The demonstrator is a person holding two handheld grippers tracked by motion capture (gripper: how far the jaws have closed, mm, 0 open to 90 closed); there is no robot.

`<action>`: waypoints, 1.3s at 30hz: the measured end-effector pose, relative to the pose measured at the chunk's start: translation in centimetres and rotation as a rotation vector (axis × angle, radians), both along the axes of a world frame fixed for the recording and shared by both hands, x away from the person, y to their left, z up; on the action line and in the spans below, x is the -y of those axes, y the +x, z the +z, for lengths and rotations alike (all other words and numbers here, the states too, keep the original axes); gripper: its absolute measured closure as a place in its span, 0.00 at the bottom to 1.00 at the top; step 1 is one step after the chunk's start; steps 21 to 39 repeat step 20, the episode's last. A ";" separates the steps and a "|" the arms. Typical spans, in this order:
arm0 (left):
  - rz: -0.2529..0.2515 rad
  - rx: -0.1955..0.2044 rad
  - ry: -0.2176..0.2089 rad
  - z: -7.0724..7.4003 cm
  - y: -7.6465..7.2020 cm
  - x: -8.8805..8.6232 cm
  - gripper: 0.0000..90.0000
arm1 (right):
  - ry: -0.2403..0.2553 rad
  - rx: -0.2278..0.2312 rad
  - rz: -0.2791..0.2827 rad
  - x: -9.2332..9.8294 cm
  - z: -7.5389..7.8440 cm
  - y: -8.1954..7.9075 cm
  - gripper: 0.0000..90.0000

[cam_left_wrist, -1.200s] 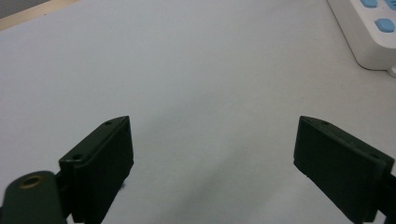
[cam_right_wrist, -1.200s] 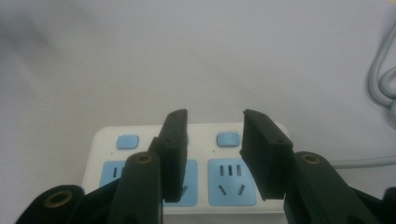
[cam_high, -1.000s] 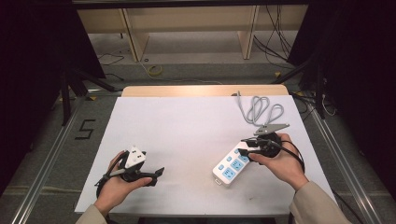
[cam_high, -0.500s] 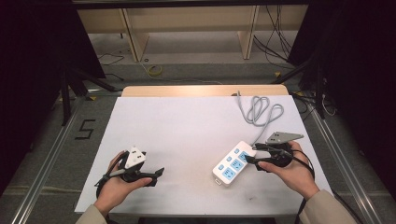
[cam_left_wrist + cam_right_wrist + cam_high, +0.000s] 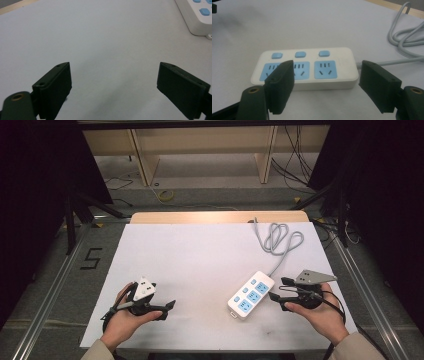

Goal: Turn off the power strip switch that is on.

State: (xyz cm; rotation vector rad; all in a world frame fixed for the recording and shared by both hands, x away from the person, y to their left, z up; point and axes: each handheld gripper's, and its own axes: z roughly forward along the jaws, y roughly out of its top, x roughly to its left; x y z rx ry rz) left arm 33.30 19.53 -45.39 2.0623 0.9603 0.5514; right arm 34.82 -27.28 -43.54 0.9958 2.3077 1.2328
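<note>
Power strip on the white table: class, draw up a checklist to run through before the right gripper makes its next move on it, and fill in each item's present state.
1. Right gripper open: ok; its jaws have just been opening and stand wide, nothing between them.
2. Power strip lying flat, sockets up: ok.
3. Right gripper's fingers free of the strip: ok; they sit just short of its long side.
4. Grey cable out of the gripper's path: ok; it is coiled at the far side of the table.
5. Left gripper out of the way: ok; open over bare table, apart from the strip.
6. Strip's switches on or off: cannot tell.
</note>
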 end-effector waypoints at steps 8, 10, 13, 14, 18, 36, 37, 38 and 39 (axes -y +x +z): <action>-0.004 0.004 0.003 0.0 -0.2 0.1 0.13 | -0.004 0.003 0.002 0.2 -0.6 -0.8 0.31; -0.006 0.004 0.004 0.0 -0.2 0.1 0.14 | -0.001 0.002 0.002 0.2 -0.6 -0.8 0.31; -0.008 0.002 0.007 0.0 -0.1 0.1 0.14 | 0.001 0.006 -0.002 0.2 -0.6 -0.8 0.31; -0.008 0.003 0.006 0.0 -0.1 0.1 0.14 | 0.001 0.005 -0.004 0.3 -0.6 -0.8 0.31; -0.008 0.000 0.005 0.0 -0.1 0.2 0.14 | 0.010 0.004 -0.010 0.4 -0.6 -0.8 0.31; -0.010 0.001 0.005 0.0 -0.1 0.3 0.14 | 0.012 0.007 -0.010 0.4 -0.6 -0.7 0.31; -0.010 0.001 0.005 0.0 -0.1 0.3 0.14 | 0.012 0.007 -0.010 0.4 -0.6 -0.7 0.31; -0.010 0.001 0.005 0.0 -0.1 0.3 0.14 | 0.012 0.007 -0.010 0.4 -0.6 -0.7 0.31; -0.010 0.001 0.005 0.0 -0.1 0.3 0.14 | 0.012 0.007 -0.010 0.4 -0.6 -0.7 0.31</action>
